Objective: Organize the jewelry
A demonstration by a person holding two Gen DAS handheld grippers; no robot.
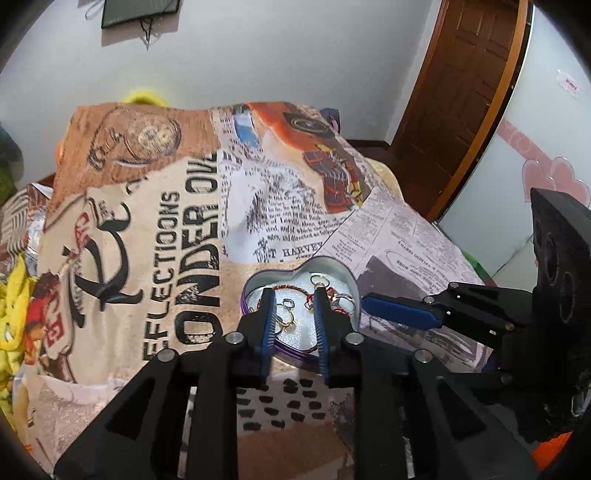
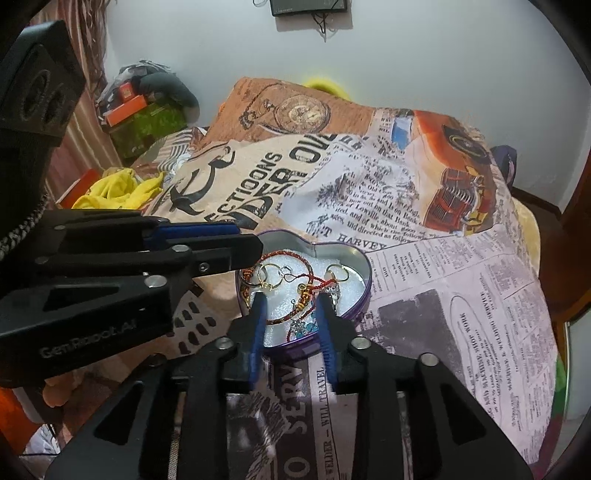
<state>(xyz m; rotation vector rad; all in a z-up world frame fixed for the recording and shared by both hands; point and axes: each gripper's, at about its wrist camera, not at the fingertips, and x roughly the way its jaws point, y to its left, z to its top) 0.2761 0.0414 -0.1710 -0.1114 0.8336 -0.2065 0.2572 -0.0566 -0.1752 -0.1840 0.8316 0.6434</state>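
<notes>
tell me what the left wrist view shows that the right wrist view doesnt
Only the left wrist view shows the brown wooden door and the pink heart decoration. Only the right wrist view shows the orange box on a green bag, and the blue bead charm in the tin. Both show the heart-shaped tin of rings and red bracelet on the printed cloth, and both grippers' open fingers.

Black left gripper arm [image 2: 207, 254] covered the far-left rim of the purple heart-shaped tin [image 2: 354, 258]. Small gold and silver rings [image 1: 288, 314] too tangled to count. Blue-beaded piece [image 2: 304, 326], possibly an earring, blurred. Dark wall frame [image 1: 140, 13] cropped at top.
</notes>
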